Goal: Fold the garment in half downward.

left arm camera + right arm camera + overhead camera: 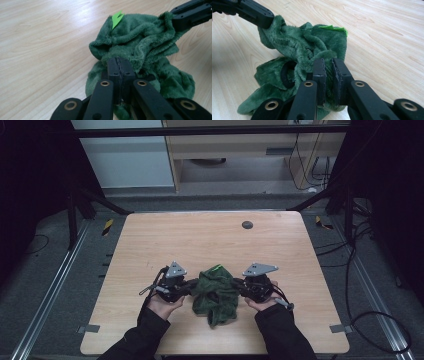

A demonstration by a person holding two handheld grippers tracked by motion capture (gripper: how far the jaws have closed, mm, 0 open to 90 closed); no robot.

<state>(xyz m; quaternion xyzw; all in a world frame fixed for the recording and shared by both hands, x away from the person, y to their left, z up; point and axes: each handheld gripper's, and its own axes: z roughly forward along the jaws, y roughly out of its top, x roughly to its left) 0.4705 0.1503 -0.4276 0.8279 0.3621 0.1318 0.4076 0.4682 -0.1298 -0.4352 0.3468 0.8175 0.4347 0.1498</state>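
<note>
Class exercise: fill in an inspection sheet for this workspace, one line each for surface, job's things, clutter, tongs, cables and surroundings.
Surface: light wooden table, one dark round spot near the far edge.
Job's things: green plush cloth with a bright green tag, bunched up.
Clutter: nothing seen.
Tongs: left tongs and right tongs each shut on the cloth.
Cables: loose cables on the floor at right.
Surroundings: grey floor, metal frame.
</note>
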